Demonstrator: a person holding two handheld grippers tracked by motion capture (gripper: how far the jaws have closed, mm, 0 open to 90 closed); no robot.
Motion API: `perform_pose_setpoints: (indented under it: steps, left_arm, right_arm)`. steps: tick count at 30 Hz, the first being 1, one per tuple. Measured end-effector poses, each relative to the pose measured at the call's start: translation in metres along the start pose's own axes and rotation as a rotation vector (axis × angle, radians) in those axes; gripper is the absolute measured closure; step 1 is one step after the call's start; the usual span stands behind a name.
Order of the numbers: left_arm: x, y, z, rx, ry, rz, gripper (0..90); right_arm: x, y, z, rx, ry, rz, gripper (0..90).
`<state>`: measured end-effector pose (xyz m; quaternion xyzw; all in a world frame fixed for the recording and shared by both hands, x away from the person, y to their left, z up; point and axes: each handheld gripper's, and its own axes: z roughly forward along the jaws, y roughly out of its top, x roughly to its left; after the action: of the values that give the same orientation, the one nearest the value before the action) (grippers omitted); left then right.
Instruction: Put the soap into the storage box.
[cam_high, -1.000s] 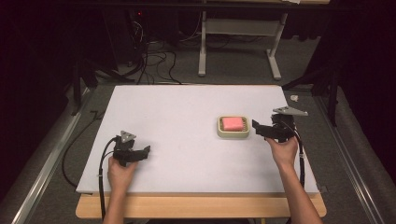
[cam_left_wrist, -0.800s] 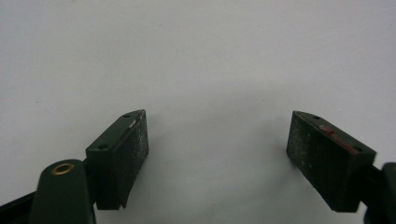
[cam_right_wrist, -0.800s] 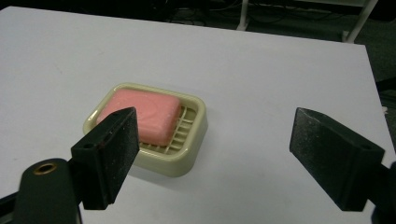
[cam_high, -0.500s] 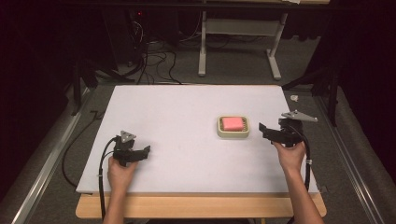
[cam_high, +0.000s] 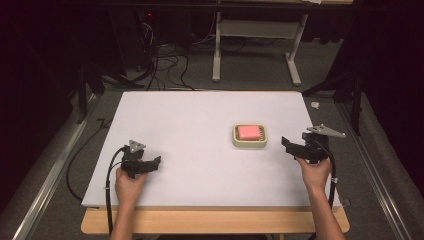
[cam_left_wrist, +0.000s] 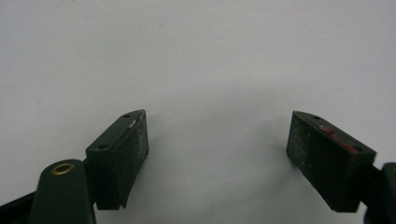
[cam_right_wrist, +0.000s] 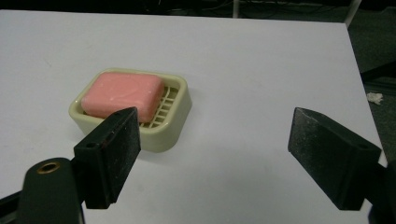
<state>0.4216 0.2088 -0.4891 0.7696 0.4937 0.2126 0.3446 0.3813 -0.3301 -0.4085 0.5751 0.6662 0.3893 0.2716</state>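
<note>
A pink bar of soap (cam_high: 248, 132) (cam_right_wrist: 123, 95) lies in a cream soap dish (cam_high: 250, 142) (cam_right_wrist: 175, 126) on the white table, right of centre. My right gripper (cam_high: 286, 144) (cam_right_wrist: 212, 156) is open, a short way to the right of the dish, with nothing between its jaws. At the front left, my left gripper (cam_high: 155, 163) (cam_left_wrist: 217, 156) is open over bare white tabletop, far from the dish.
The white tabletop (cam_high: 200, 125) has a wooden front edge (cam_high: 215, 220). A small white scrap (cam_high: 315, 105) lies off the table's far right corner. Cables and a metal table frame (cam_high: 255, 35) stand on the floor behind.
My right gripper has drawn back to the right and toward the front, away from the soap dish. The left gripper has stayed in place.
</note>
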Motion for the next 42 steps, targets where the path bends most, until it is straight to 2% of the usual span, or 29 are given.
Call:
perform_pose_setpoints:
  steps: [11, 19, 25, 34, 42]
  left_arm:
    - [0.0, 0.0, 0.0, 0.0, 0.0, 0.0, 21.4]
    - [0.0, 0.0, 0.0, 0.0, 0.001, 0.001, 21.5]
    - [0.0, 0.0, 0.0, 0.0, 0.001, 0.001, 21.4]
    - [0.0, 0.0, 0.0, 0.0, 0.001, 0.001, 21.4]
    - [0.0, 0.0, 0.0, 0.0, 0.001, 0.001, 21.4]
  right_arm:
    - [-0.003, -0.012, 0.001, 0.012, 0.009, 0.018, 17.8]
    - [-0.005, -0.024, 0.008, 0.047, 0.009, 0.024, 18.3]
    - [-0.005, -0.031, 0.016, 0.077, 0.01, 0.009, 19.1]
    - [-0.003, -0.04, 0.026, 0.108, 0.006, 0.013, 19.7]
    - [0.001, -0.049, 0.039, 0.15, -0.007, -0.012, 20.1]
